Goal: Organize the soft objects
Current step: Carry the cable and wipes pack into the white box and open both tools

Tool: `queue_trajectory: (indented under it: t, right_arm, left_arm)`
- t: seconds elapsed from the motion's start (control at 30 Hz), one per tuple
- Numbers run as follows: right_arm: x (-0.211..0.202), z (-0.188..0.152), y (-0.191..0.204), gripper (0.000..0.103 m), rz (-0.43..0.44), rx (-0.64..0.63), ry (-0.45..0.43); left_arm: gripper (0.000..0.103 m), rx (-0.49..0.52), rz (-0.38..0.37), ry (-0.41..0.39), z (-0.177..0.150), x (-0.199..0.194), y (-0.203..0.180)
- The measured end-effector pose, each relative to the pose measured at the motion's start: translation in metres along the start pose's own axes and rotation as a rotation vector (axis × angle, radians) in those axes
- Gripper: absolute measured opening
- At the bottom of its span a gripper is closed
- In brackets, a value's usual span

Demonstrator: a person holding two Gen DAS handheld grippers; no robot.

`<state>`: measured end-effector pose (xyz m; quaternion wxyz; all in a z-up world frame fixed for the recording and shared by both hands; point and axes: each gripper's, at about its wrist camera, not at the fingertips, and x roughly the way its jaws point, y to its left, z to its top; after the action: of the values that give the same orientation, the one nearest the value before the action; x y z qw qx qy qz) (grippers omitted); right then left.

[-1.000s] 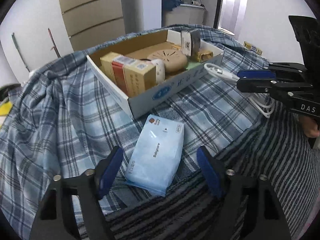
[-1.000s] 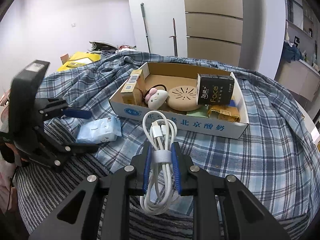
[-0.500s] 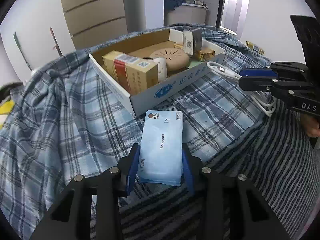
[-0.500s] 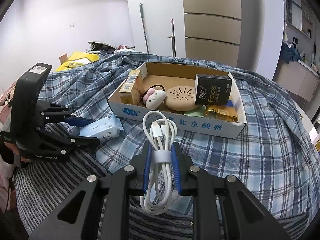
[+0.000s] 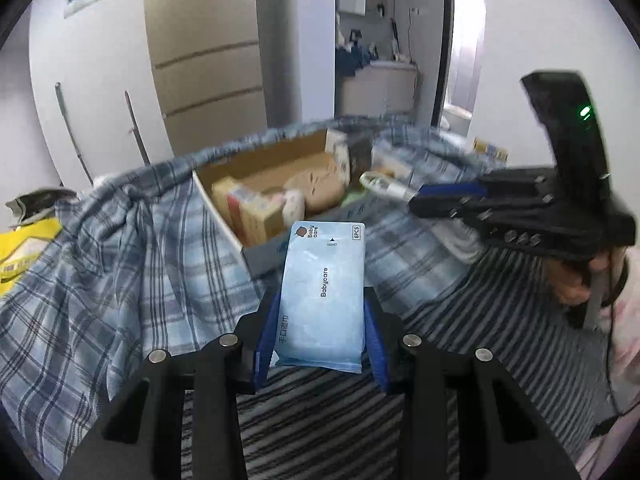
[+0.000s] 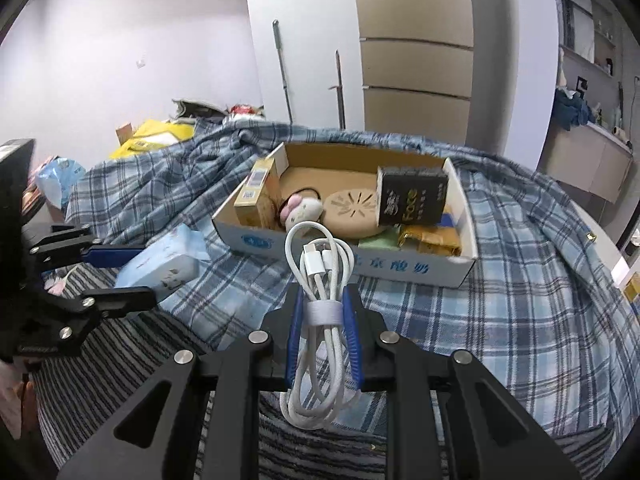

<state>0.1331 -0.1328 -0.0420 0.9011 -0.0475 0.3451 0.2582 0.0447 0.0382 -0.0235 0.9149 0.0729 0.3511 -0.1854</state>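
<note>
My left gripper (image 5: pixel 320 332) is shut on a light blue Babycare wipes pack (image 5: pixel 322 296) and holds it lifted above the bed, in front of the cardboard box (image 5: pixel 256 248). The pack also shows in the right wrist view (image 6: pixel 160 268) between the left gripper's fingers (image 6: pixel 116 256). My right gripper (image 6: pixel 323 320) is shut on a coiled white USB cable (image 6: pixel 320 276) and holds it above the bedding, just before the box's front wall (image 6: pixel 400 268). In the left wrist view the right gripper (image 5: pixel 452 196) hovers by the box's right end.
The box holds a yellow carton (image 6: pixel 256 196), a pink-eared plush (image 6: pixel 302 210), a round tan disc (image 6: pixel 352 216), a black Face box (image 6: pixel 412 196) and gold packets (image 6: pixel 432 238). A blue plaid blanket (image 6: pixel 520 300) and striped fabric (image 5: pixel 328 420) cover the bed. Yellow bags (image 6: pixel 160 136) lie far left.
My left gripper has lifted the wipes pack off the bedding and tilted upward toward the box. My right gripper keeps its hold on the cable and has moved slightly closer to the box.
</note>
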Motion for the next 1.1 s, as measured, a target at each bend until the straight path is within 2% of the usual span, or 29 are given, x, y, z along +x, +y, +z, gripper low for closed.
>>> queue_trajectory:
  t: [0.1, 0.23, 0.3, 0.4, 0.67, 0.77, 0.87, 0.93, 1.03, 1.1]
  right_arm:
    - [-0.013, 0.005, -0.004, 0.019, 0.004, 0.048, -0.052]
    - [-0.033, 0.017, -0.006, 0.019, -0.009, 0.068, -0.128]
    - [-0.04, 0.026, -0.007, 0.019, -0.021, 0.073, -0.149]
    - [-0.046, 0.043, -0.008, 0.019, -0.03, 0.086, -0.178]
    - [-0.032, 0.094, -0.009, 0.019, -0.051, 0.077, -0.233]
    - [-0.019, 0.109, -0.014, 0.019, -0.071, 0.093, -0.241]
    - [-0.001, 0.118, -0.022, 0.019, -0.083, 0.127, -0.225]
    - [0.012, 0.117, -0.027, 0.019, -0.099, 0.151, -0.207]
    - [0.027, 0.108, -0.031, 0.02, -0.1, 0.18, -0.189]
    - [0.039, 0.104, -0.029, 0.02, -0.075, 0.155, -0.154]
  left_arm:
    - [0.042, -0.015, 0.018, -0.05, 0.012, -0.015, -0.008]
    - [0.042, -0.054, 0.04, -0.155, 0.03, -0.034, -0.016]
    - [0.042, -0.106, 0.034, -0.199, 0.04, -0.037, -0.014]
    - [0.042, -0.125, 0.07, -0.255, 0.058, -0.039, -0.017]
    - [0.042, -0.19, 0.165, -0.422, 0.115, -0.04, -0.005]
    - [0.042, -0.232, 0.16, -0.444, 0.128, -0.03, 0.008]
    - [0.042, -0.232, 0.213, -0.459, 0.133, -0.015, 0.013]
    - [0.042, -0.255, 0.25, -0.438, 0.132, 0.0, 0.02]
    - [0.042, -0.293, 0.223, -0.422, 0.122, 0.015, 0.029]
    - [0.042, -0.281, 0.227, -0.414, 0.115, 0.025, 0.031]
